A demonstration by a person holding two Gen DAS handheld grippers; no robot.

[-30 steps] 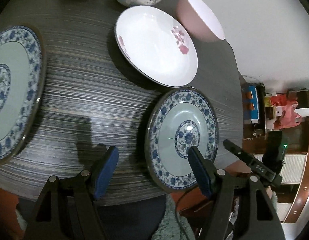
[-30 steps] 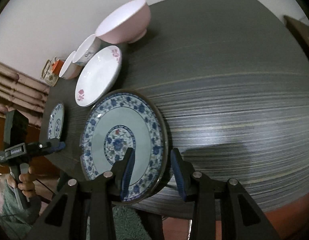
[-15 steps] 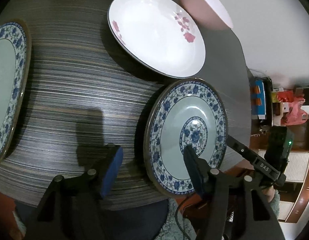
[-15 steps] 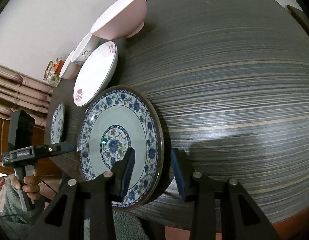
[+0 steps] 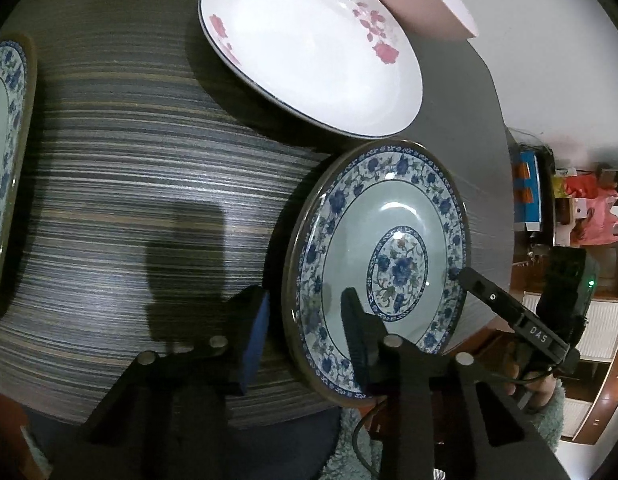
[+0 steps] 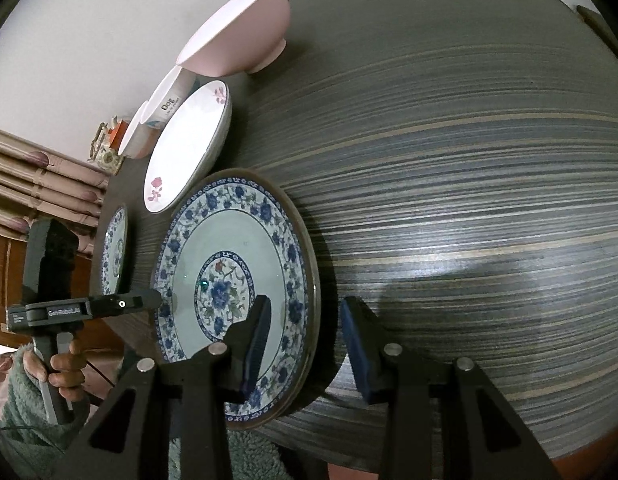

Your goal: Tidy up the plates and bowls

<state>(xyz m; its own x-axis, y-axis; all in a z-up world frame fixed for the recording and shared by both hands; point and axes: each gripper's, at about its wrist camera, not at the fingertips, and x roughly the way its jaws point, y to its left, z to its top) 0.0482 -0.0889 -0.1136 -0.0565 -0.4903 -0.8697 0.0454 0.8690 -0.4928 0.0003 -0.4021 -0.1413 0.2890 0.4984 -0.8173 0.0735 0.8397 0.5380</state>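
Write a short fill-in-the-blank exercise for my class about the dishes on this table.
1. The white plate is decorated with ____ flowers.
2. The rim of the small plate has a ____ floral border.
3. The big bowl beside the white plate is ____ outside.
4. The table top shows a ____ pattern.

Missing words: pink; blue; pink; striped

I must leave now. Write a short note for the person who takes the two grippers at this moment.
Left gripper: jaws closing, straddling the small blue plate's rim; not yet clamped.
Right gripper: jaws closing, straddling the big blue plate's rim; not yet clamped.
White plate and pink bowl sit behind, with two more bowls at the table's far edge.
Done: nothing stacked.
Left: stack plates, nest bowls.
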